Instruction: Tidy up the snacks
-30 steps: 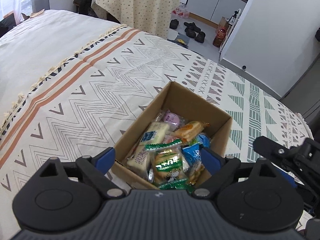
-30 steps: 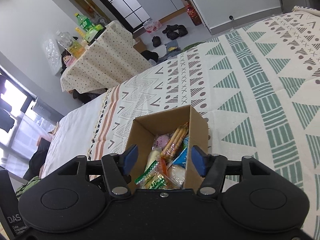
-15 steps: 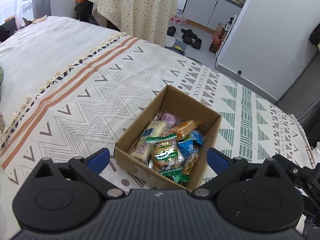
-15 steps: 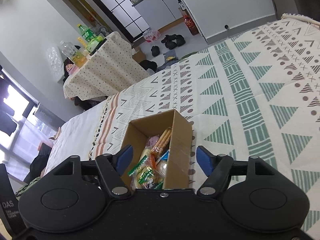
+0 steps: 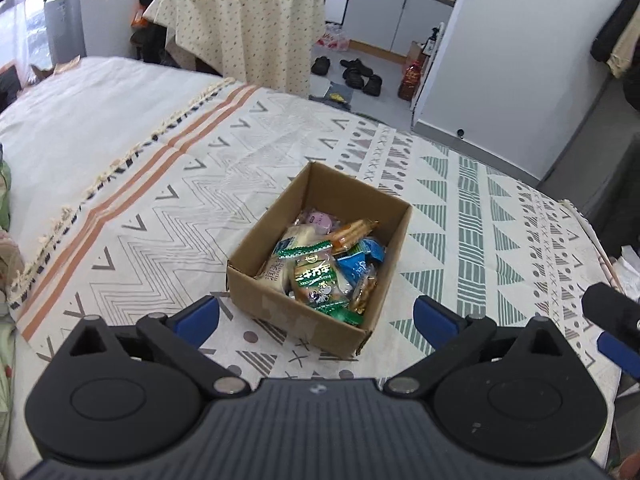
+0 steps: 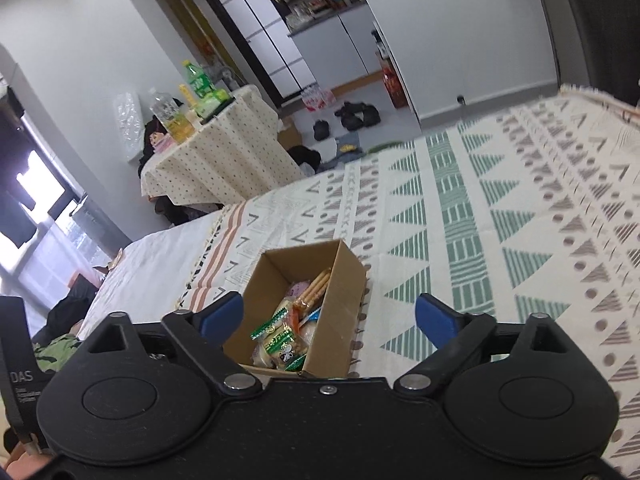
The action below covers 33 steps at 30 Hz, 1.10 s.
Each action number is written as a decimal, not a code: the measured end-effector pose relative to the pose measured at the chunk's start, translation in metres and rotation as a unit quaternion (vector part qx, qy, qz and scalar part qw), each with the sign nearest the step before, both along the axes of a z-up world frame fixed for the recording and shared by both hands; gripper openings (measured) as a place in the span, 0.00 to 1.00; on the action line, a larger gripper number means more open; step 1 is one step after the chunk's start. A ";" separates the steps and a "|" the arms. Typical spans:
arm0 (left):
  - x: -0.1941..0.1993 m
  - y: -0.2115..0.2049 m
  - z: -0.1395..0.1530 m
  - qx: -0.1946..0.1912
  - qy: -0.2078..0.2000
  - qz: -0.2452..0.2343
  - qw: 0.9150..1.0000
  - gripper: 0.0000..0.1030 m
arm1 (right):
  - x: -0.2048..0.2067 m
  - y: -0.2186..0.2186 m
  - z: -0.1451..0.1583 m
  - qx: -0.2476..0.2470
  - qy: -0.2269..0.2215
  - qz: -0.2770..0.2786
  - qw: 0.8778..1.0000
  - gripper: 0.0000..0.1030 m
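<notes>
An open cardboard box point(image 5: 296, 316) sits on the patterned bedspread point(image 5: 160, 200), filled with several wrapped snacks point(image 5: 320, 276). My left gripper point(image 5: 316, 316) hovers above and short of the box, open wide, with nothing in its blue pads. In the right wrist view the same box point(image 6: 344, 320) and its snacks point(image 6: 288, 332) lie below my right gripper point(image 6: 330, 316). Its jaws are opening, and the pads stand clear of the box on both sides. A finger point(image 5: 608, 312) of the right gripper shows at the right edge of the left wrist view.
Beyond the bed stands a small table with a dotted cloth point(image 5: 240, 24) and bottles point(image 6: 176, 116) on it. Shoes point(image 5: 352, 72) lie on the floor by a white wall panel point(image 5: 500, 60). Green fabric point(image 6: 52, 354) lies at the bed's left side.
Both grippers have drawn back and up from the box, which now looks smaller and farther. Both pairs of jaws have spread wider, the right one most. The box stayed put.
</notes>
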<state>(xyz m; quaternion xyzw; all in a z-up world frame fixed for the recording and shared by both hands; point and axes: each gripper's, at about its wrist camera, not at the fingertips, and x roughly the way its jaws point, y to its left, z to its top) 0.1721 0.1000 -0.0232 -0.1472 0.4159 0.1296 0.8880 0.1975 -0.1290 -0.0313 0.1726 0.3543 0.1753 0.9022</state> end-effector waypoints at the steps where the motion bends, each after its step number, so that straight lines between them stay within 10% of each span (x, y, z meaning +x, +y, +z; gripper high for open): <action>1: -0.003 -0.001 0.002 0.004 -0.003 -0.003 1.000 1.00 | -0.003 -0.002 0.003 -0.002 -0.005 0.000 1.000 0.94; 33: -0.107 -0.002 0.080 0.038 -0.066 -0.097 0.992 1.00 | -0.099 -0.049 0.044 -0.018 -0.004 -0.009 1.000 1.00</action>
